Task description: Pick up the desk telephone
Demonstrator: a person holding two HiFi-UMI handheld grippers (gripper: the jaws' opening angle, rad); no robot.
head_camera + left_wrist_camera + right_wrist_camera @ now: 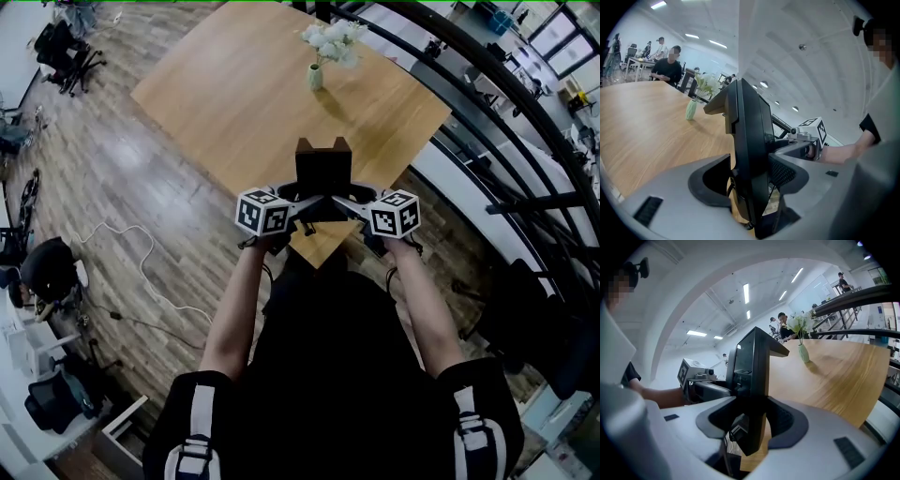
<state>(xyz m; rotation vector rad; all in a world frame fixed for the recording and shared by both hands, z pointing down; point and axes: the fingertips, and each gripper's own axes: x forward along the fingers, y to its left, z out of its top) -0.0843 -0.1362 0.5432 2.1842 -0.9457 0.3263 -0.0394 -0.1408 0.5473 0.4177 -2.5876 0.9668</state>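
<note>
The black desk telephone (323,176) is held on edge over the near corner of the wooden table (234,94). My left gripper (305,206) is shut on its left side and my right gripper (345,206) on its right side. In the left gripper view the telephone (747,140) stands pinched between the grey jaws of the left gripper (751,180), with the right gripper (811,139) behind it. In the right gripper view the telephone (752,371) fills the gap of the right gripper (752,420); its lower end hangs free above the tabletop. The left gripper (696,376) shows beyond it.
A pale green vase of white flowers (317,73) stands at the table's far side. Black railings (487,122) run along the right. Office chairs (66,52) and a white cable (141,272) are on the wooden floor at left. A seated person (668,70) is at a far table.
</note>
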